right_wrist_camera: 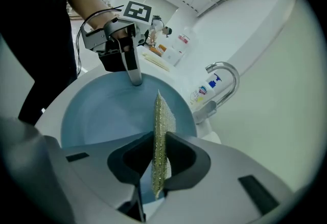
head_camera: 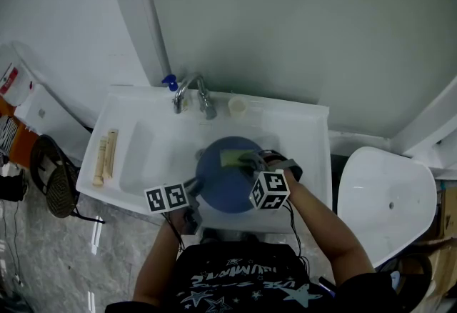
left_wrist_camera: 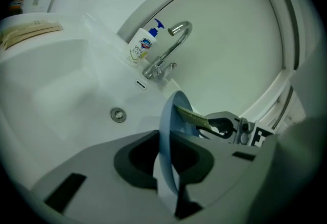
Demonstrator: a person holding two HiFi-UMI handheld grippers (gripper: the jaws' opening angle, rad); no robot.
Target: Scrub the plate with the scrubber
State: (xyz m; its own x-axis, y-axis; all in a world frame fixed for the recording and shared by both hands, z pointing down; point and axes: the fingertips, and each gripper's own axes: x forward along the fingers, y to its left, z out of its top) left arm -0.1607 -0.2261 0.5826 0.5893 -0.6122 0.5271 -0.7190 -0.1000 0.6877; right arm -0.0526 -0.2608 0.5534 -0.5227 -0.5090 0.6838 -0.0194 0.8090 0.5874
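Blue plate [head_camera: 223, 186], rigid and I'd guess slick: my left gripper [head_camera: 194, 189] has its fingers pinched on the 8 o'clock rim. My right gripper [head_camera: 251, 159] pinches the thin, floppy scrubber [head_camera: 232, 158] between its fingers.

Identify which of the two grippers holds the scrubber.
The right gripper: it clamps the yellow-green scrubber, while the left gripper grips the blue plate.
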